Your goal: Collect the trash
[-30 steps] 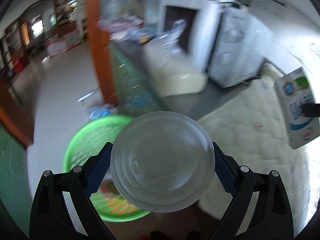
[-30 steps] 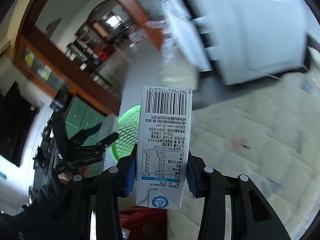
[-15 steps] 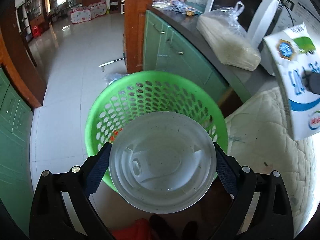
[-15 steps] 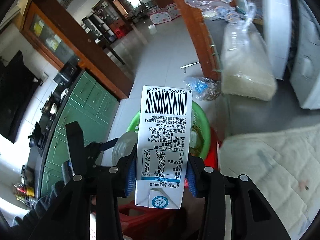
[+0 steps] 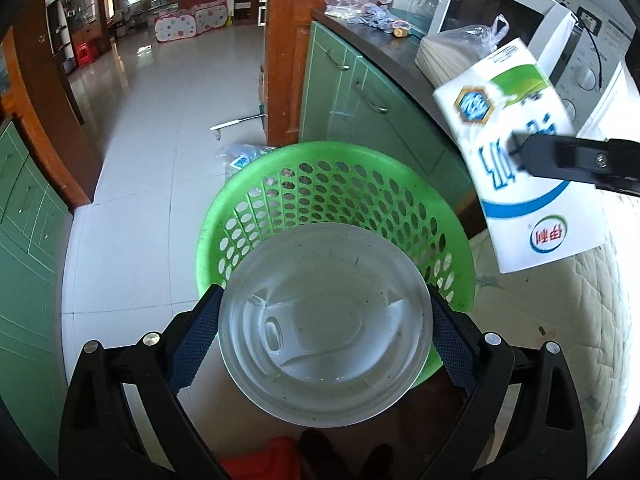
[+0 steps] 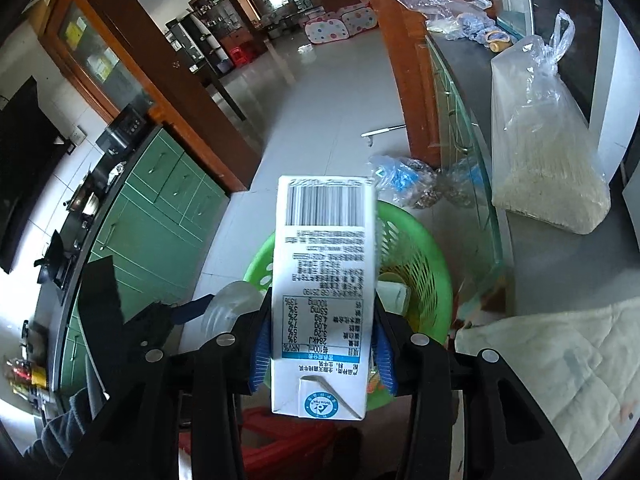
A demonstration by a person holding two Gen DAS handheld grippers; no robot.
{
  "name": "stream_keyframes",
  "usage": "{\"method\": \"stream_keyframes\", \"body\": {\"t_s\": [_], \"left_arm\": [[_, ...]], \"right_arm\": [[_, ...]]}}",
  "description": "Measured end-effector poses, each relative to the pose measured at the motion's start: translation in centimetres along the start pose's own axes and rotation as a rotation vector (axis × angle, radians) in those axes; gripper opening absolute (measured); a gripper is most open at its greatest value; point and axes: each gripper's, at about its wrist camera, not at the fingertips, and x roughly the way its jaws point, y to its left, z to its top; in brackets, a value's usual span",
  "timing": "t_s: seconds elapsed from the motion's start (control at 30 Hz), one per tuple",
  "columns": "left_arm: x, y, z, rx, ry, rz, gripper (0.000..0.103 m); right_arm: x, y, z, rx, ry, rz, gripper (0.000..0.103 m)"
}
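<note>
My left gripper (image 5: 325, 336) is shut on a clear plastic cup (image 5: 325, 322), seen bottom-on, held over the near rim of a green perforated trash basket (image 5: 304, 184). My right gripper (image 6: 320, 350) is shut on a white and blue milk carton (image 6: 322, 280), held above the same basket (image 6: 424, 272). The carton also shows in the left wrist view (image 5: 516, 184) at the right, over the basket's right rim. The left gripper and cup show in the right wrist view (image 6: 228, 308) at the basket's left side. Some paper trash lies inside the basket.
Green cabinets with a dark counter (image 5: 384, 52) run behind the basket, with a bag of noodles (image 6: 544, 160) and a microwave (image 5: 504, 20) on it. A quilted white cloth (image 5: 560, 320) lies at right. Plastic bags (image 6: 404, 180) lie on the tiled floor. A red stool (image 6: 276, 436) stands below.
Both grippers have moved closer over the green basket. The carton has come in over the basket's right rim. The earlier swing blur is gone.
</note>
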Motion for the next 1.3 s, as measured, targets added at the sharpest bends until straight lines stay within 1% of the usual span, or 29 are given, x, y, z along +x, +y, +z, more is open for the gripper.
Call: {"method": "stream_keyframes", "body": {"t_s": [0.1,0.23,0.37,0.43,0.53,0.57,0.67,0.73,0.87,1.0,1.1,1.3], "left_arm": [[0.0,0.1,0.1,-0.004,0.001,0.003,0.095],[0.1,-0.1,0.1,0.005,0.002,0.003,0.095],[0.3,-0.4,0.2,0.011,0.007,0.005,0.095],[0.3,-0.6,0.3,0.015,0.010,0.010,0.095],[0.2,-0.8,0.4,0.018,0.010,0.011,0.095],[0.2,-0.9,0.4,0.019,0.010,0.012,0.096],[0.0,-1.1,0.5,0.026,0.005,0.016,0.097],[0.0,-1.3,0.6,0.025,0.008,0.020,0.097],[-0.3,-1.7,0.7,0.034,0.008,0.023,0.097],[-0.9,-2.1,0.7,0.040,0.003,0.031,0.097],[-1.8,-2.4,0.8,0.035,-0.013,0.030,0.097],[-3.9,-3.4,0.7,0.027,-0.043,0.059,0.098]], "right_arm": [[0.3,-0.5,-0.1,0.015,-0.001,0.005,0.048],[0.2,-0.9,-0.2,0.023,-0.001,0.012,0.049],[-0.6,-0.9,-0.3,0.017,-0.014,0.016,0.055],[-1.0,-0.8,-0.4,0.015,-0.020,0.016,0.061],[-1.8,-0.6,-0.5,0.006,-0.035,0.008,0.067],[-2.1,-0.7,-0.6,0.006,-0.041,0.007,0.071],[-3.0,-1.0,-0.8,0.008,-0.051,0.003,0.073],[-3.5,-1.2,-0.9,0.016,-0.060,0.000,0.078],[-4.5,-1.9,-1.1,0.026,-0.072,-0.005,0.080],[-5.8,-2.3,-1.6,0.034,-0.089,-0.013,0.084],[-7.0,-3.1,-2.1,0.049,-0.104,-0.017,0.085],[-9.9,-4.3,-4.0,0.049,-0.130,-0.056,0.090]]}}
